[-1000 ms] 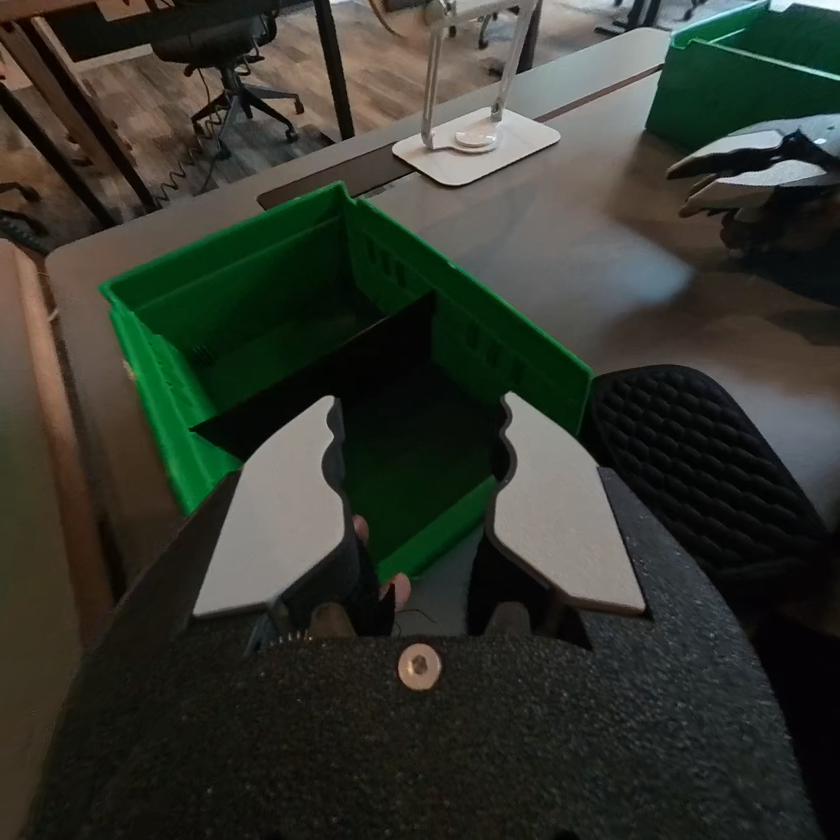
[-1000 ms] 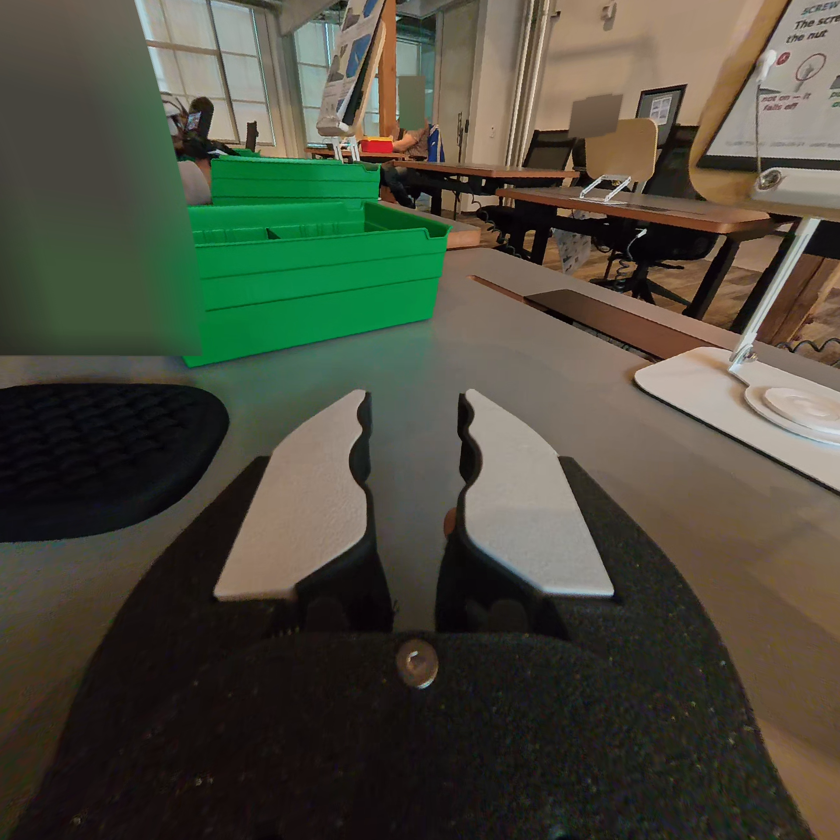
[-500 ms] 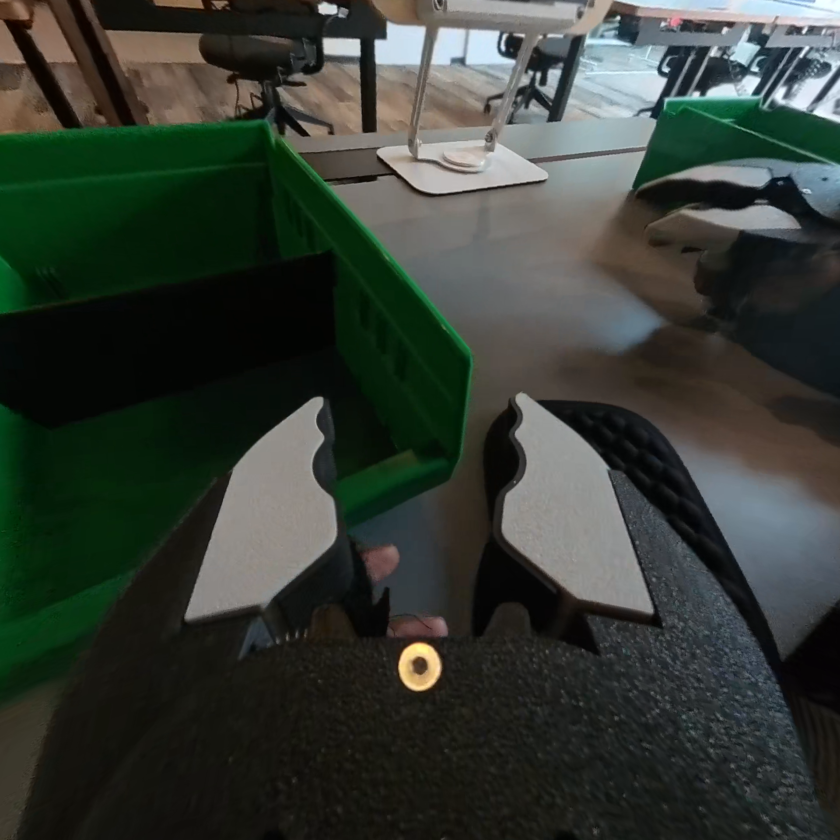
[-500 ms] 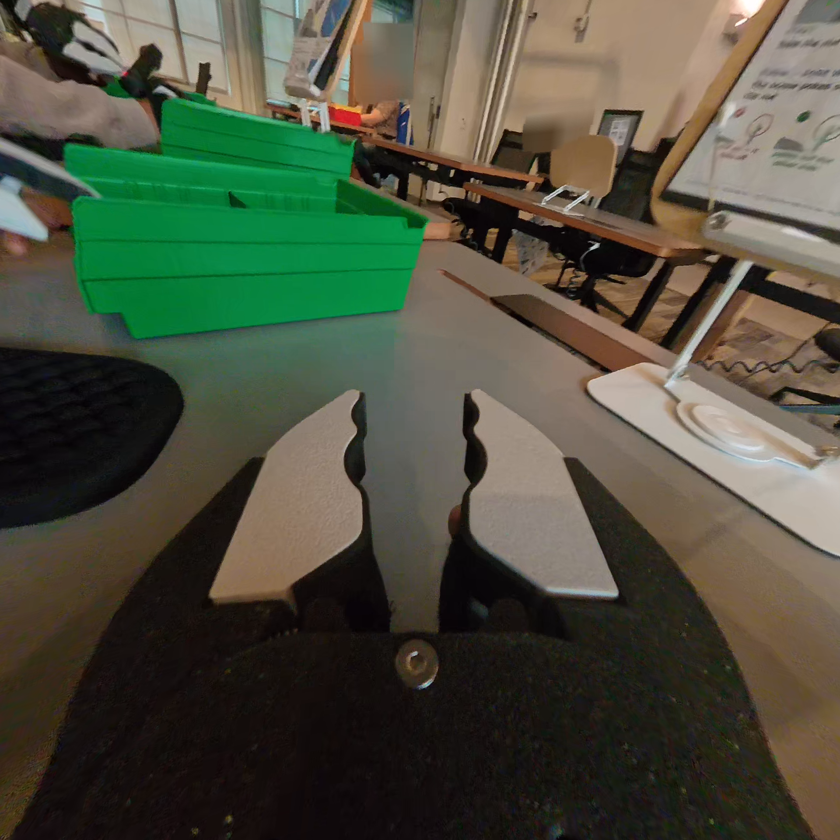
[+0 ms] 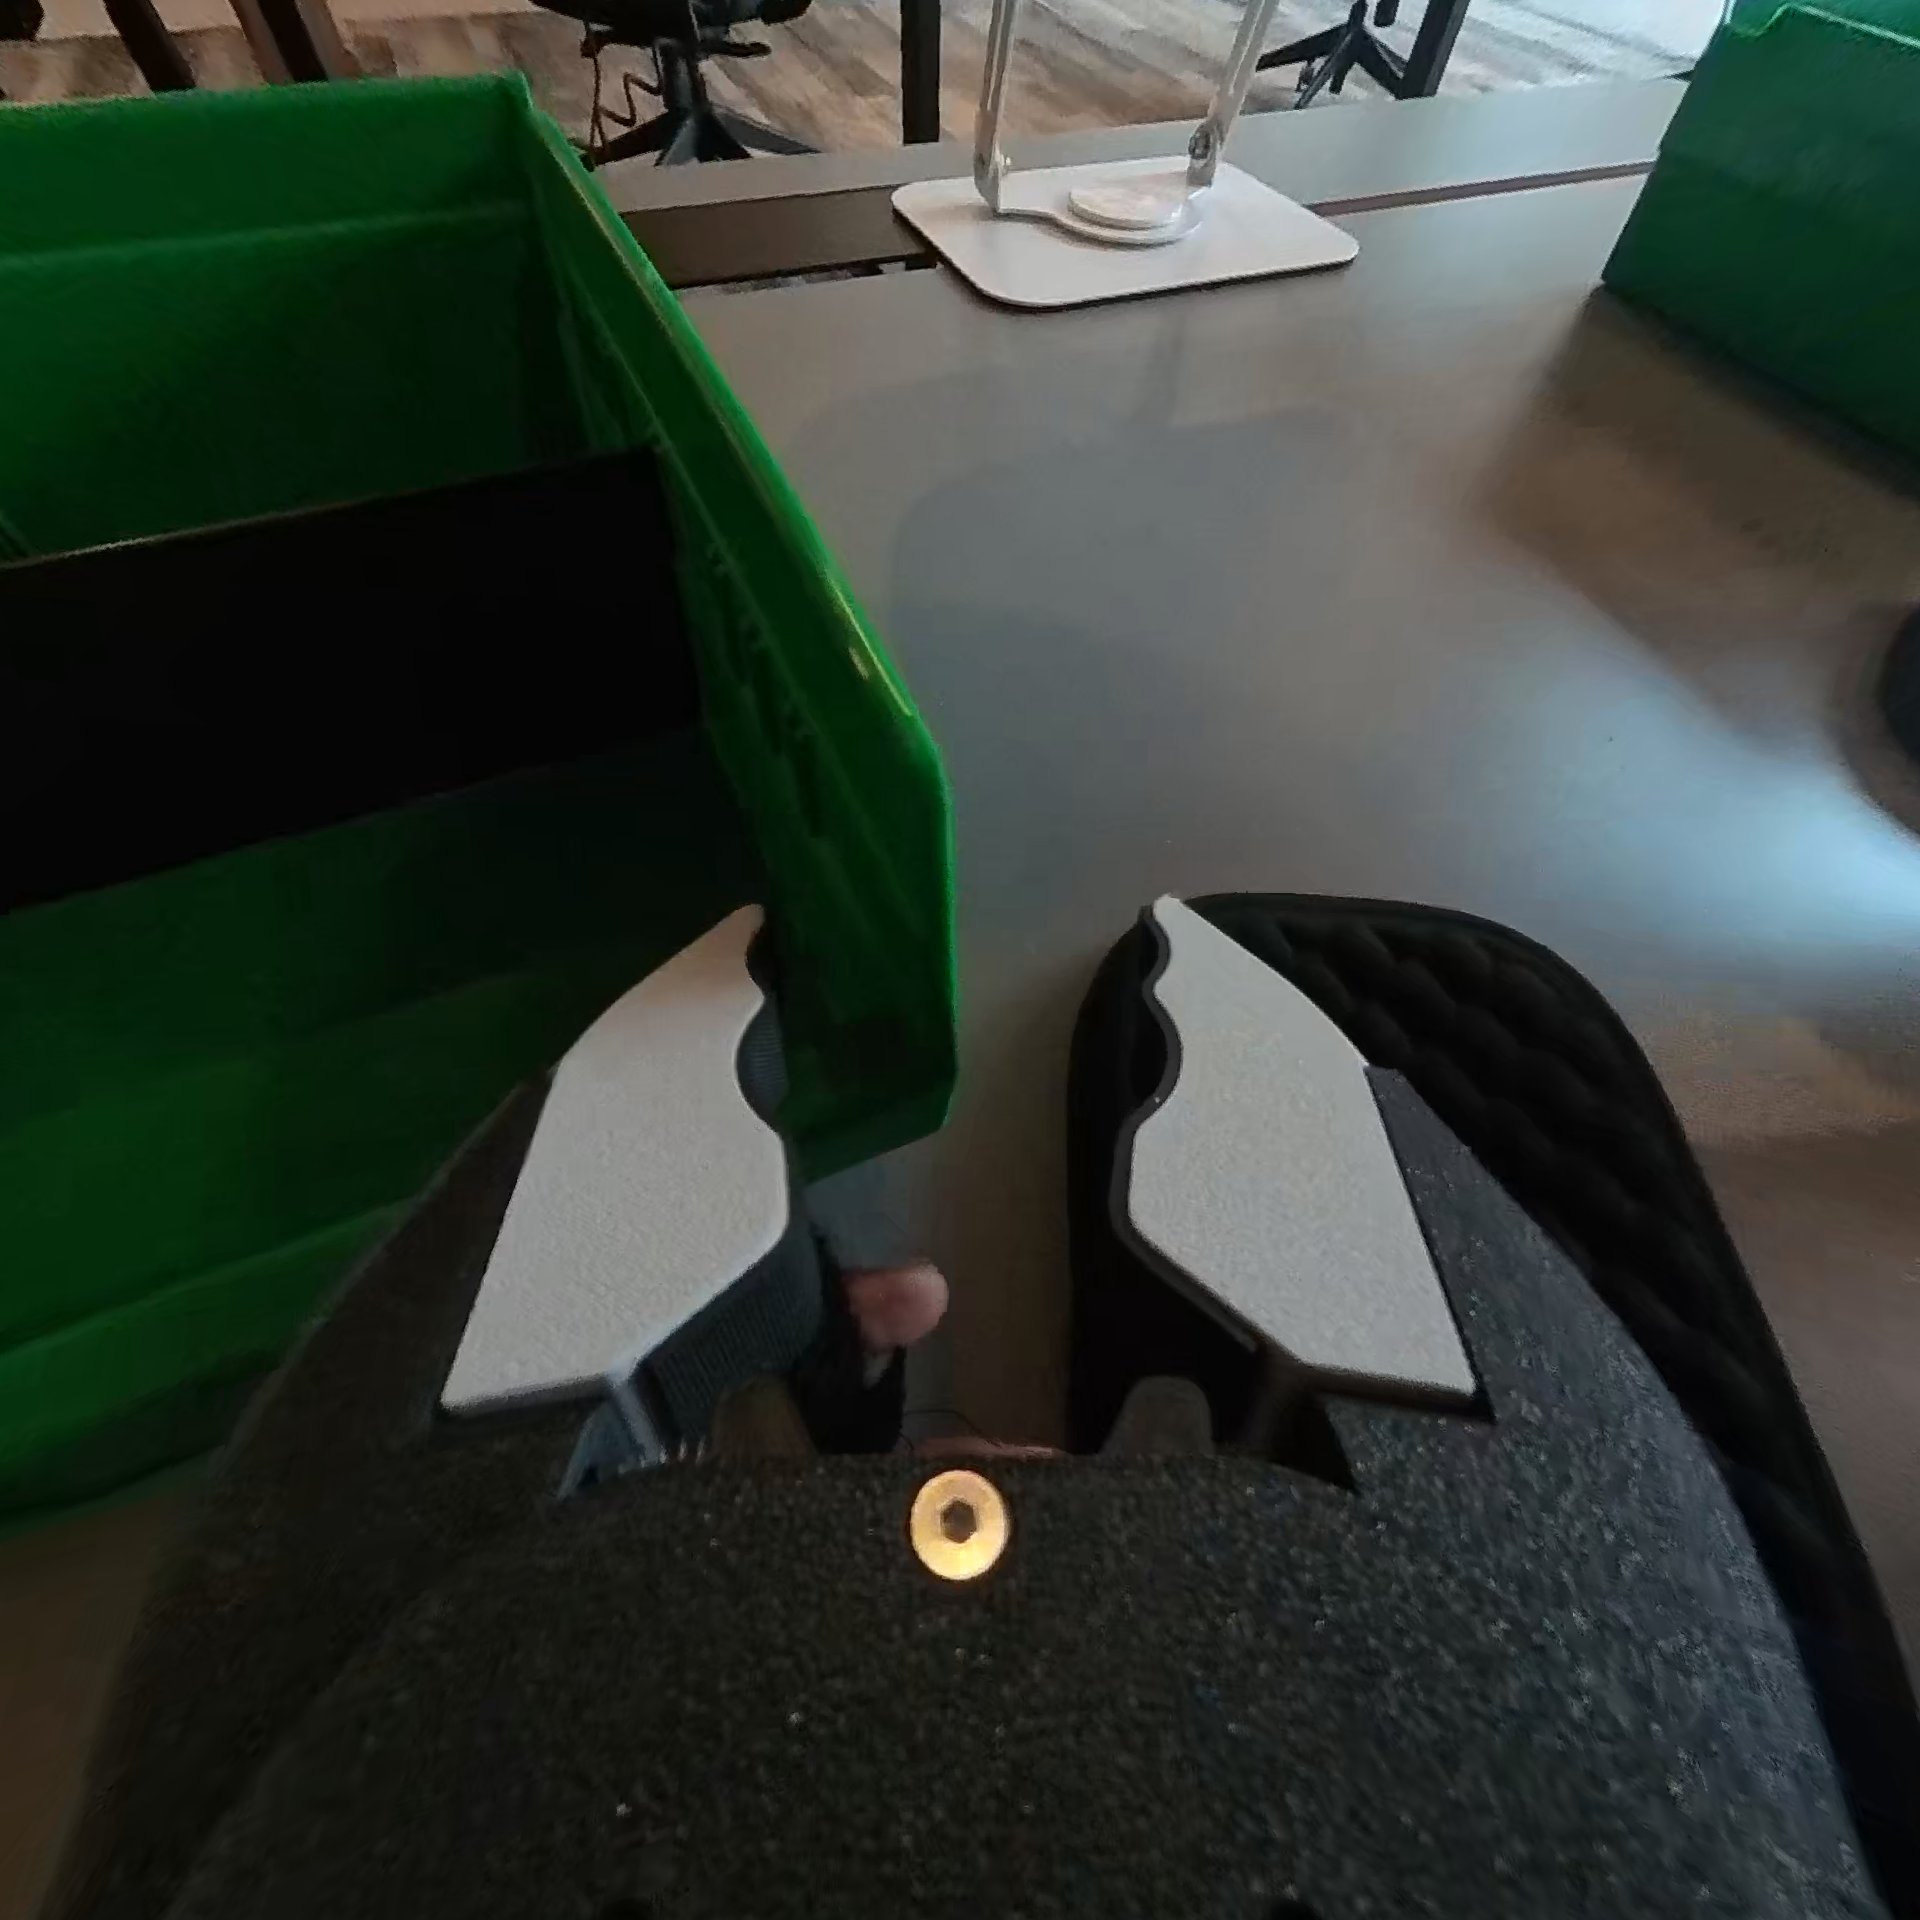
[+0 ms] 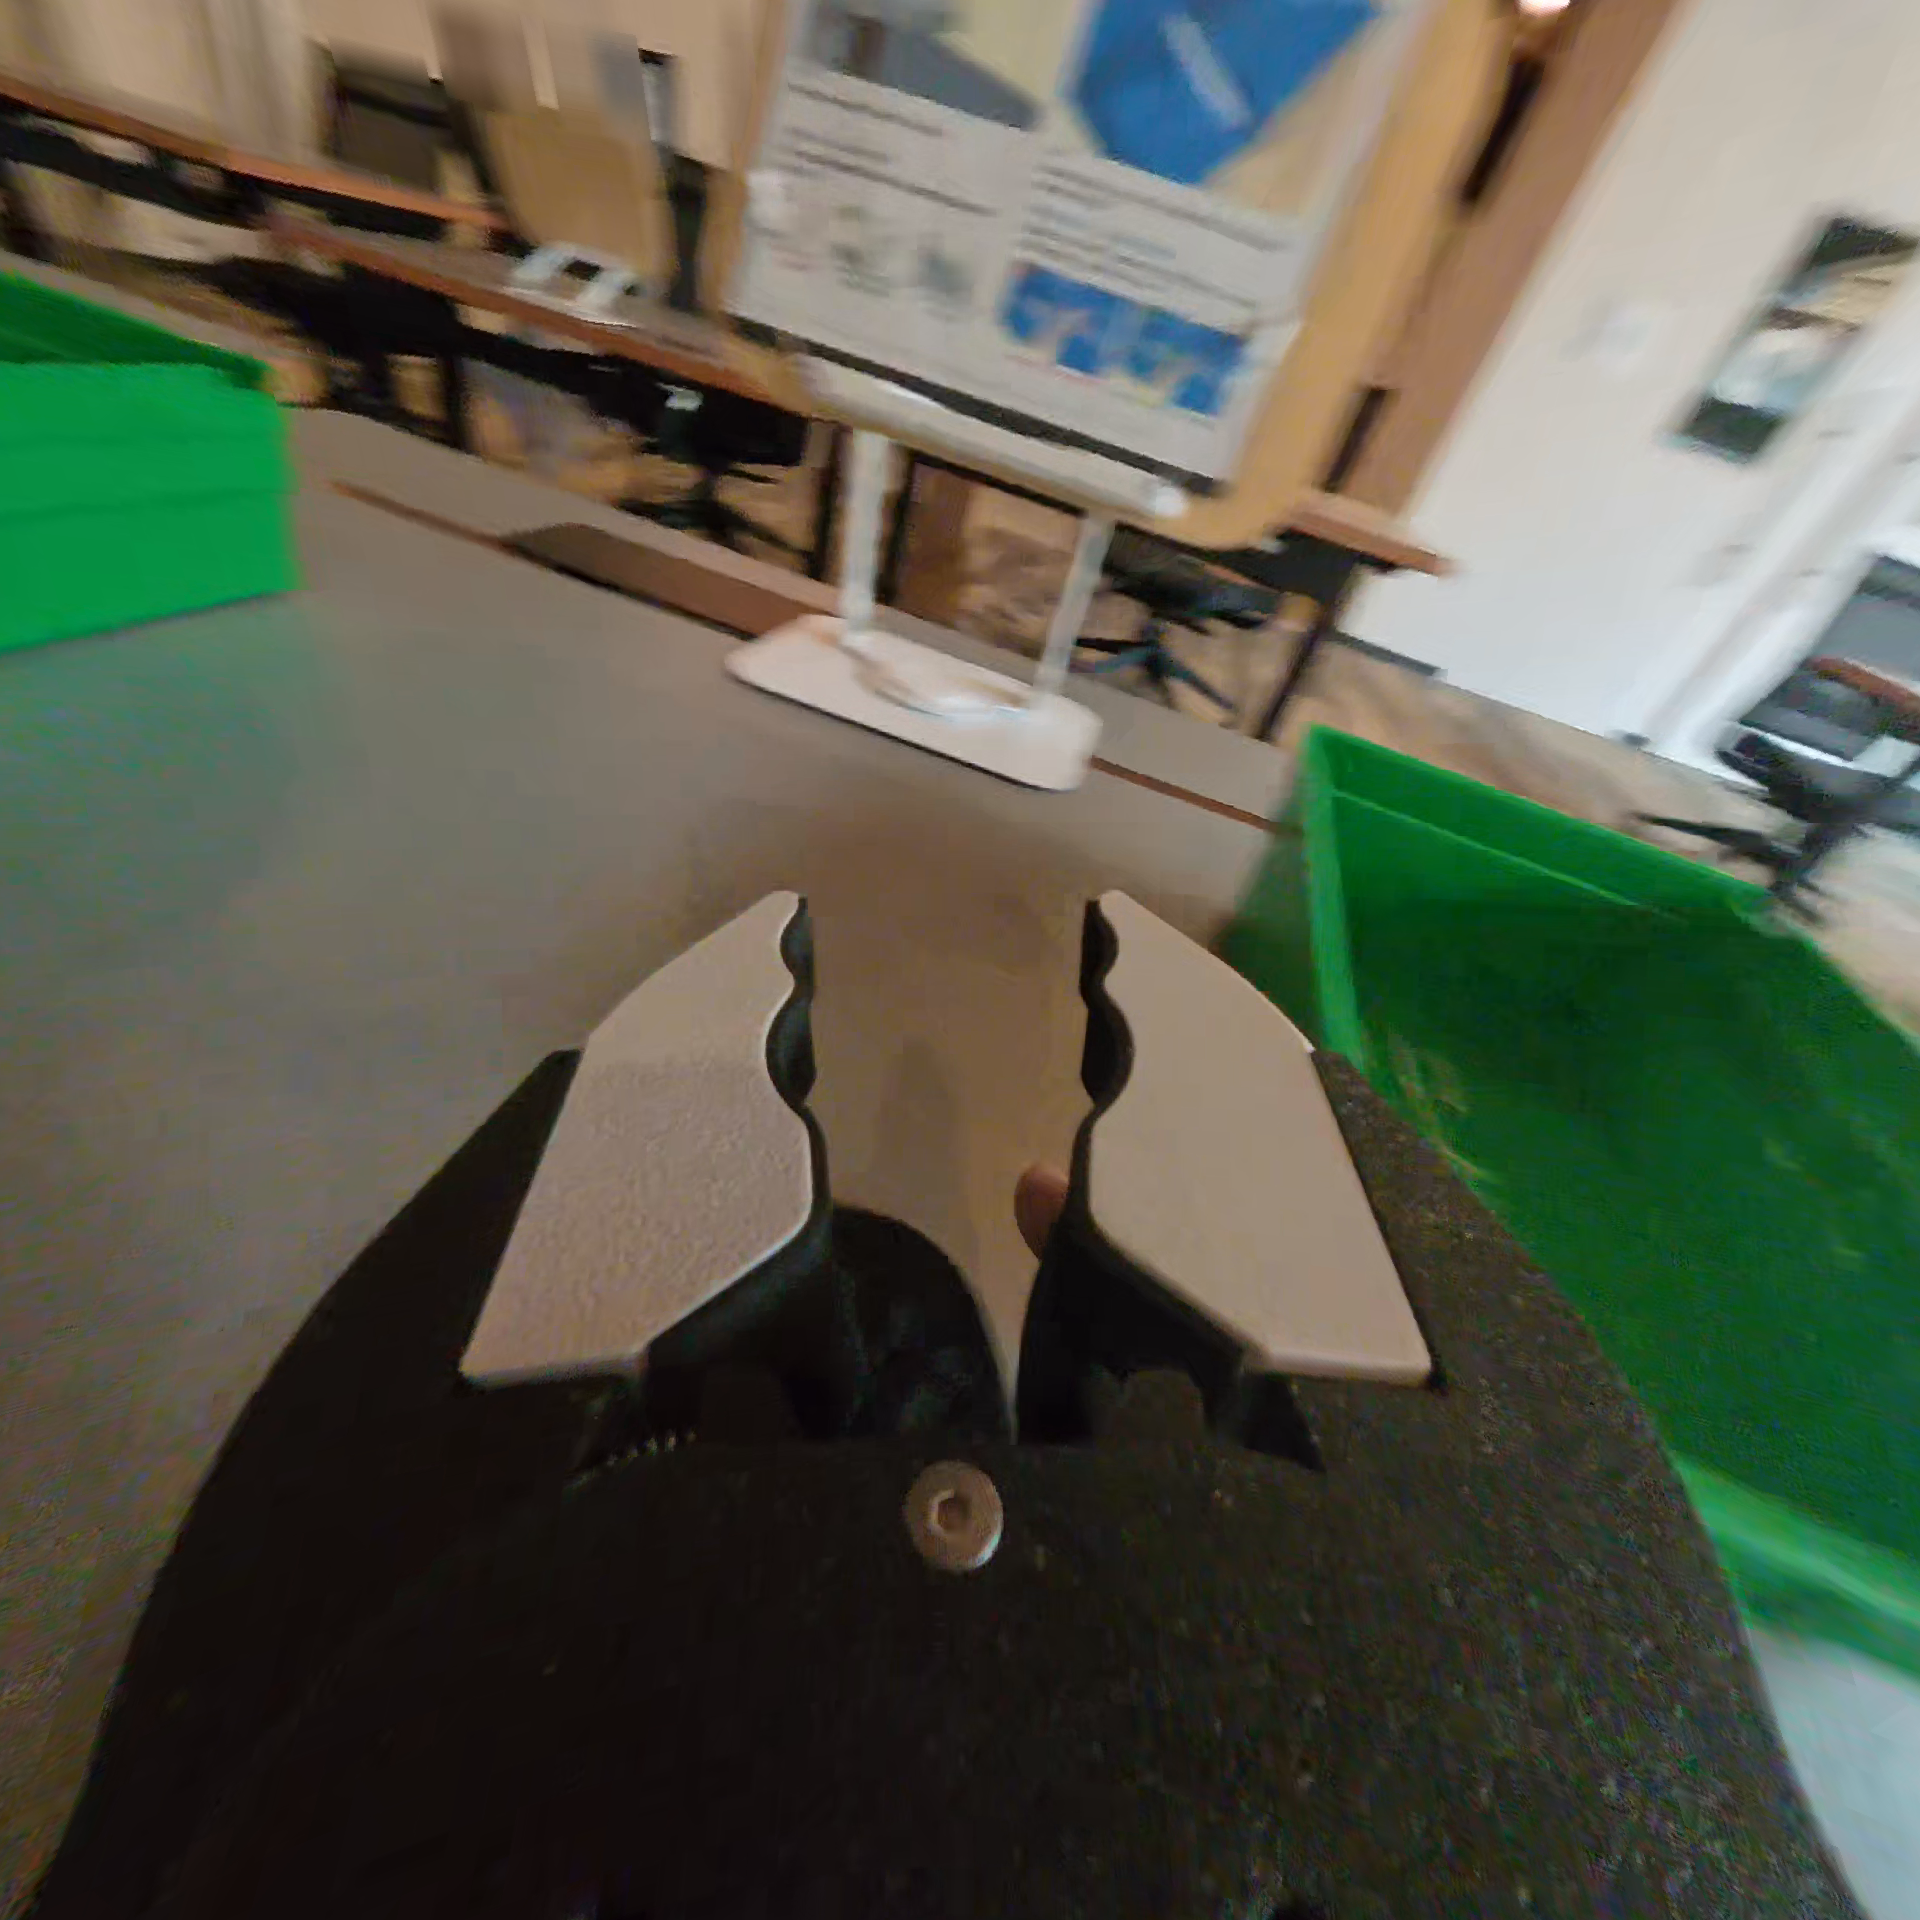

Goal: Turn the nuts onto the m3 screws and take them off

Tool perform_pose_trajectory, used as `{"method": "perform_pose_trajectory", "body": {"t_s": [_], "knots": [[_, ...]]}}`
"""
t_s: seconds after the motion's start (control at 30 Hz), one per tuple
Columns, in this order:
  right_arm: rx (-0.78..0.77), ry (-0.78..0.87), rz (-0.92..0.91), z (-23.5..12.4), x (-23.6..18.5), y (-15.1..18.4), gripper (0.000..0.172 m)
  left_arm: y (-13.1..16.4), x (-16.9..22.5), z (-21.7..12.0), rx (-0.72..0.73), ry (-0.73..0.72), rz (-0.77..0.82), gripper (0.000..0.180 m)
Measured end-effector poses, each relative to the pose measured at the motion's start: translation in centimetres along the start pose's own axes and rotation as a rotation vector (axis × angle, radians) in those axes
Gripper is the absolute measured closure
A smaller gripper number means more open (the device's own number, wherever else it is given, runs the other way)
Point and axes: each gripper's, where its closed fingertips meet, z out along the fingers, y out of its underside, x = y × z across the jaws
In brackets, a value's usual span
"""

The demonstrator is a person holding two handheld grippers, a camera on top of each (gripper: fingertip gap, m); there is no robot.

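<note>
Both tools open; right view perhaps blurred.

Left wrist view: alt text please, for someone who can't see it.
The left gripper is open and holds nothing, above a grey table, its left finger beside the corner of a green bin. A black pad lies right; a white stand base sits beyond.

My left tongs [image 5: 956, 925] swung right off green bin [image 5: 312, 644], now straddling its corner. My right tongs [image 6: 945, 914] opened wider, swung toward right-hand bin [image 6: 1621, 1039].
</note>
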Motion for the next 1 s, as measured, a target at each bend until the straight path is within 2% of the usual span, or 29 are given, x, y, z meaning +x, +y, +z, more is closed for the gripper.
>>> {"method": "perform_pose_trajectory", "body": {"t_s": [0.1, 0.27, 0.5, 0.7, 1.0], "knots": [[-0.091, 0.200, 0.021, -1.6, 6.2, 3.3, 0.123, 0.1, 0.4, 0.3, -0.007, -0.004, -0.038, 0.121], [-0.239, 0.255, 0.028, -0.9, 9.4, 6.9, 0.118, 0.1, 0.2, 0.6, -0.019, -0.057, -0.051, 0.126], [-0.314, 0.199, -0.032, 0.9, 8.5, 7.8, 0.165, 0.3, -1.2, 0.4, -0.032, -0.149, -0.060, 0.161], [-0.334, 0.171, -0.037, 1.7, 7.3, 7.4, 0.166, 0.1, -1.4, 0.5, -0.084, -0.213, 0.052, 0.167], [-0.337, 0.098, -0.060, 3.4, 4.1, 6.3, 0.164, -0.9, -0.8, 2.3, -0.140, -0.203, 0.175, 0.167]]}}
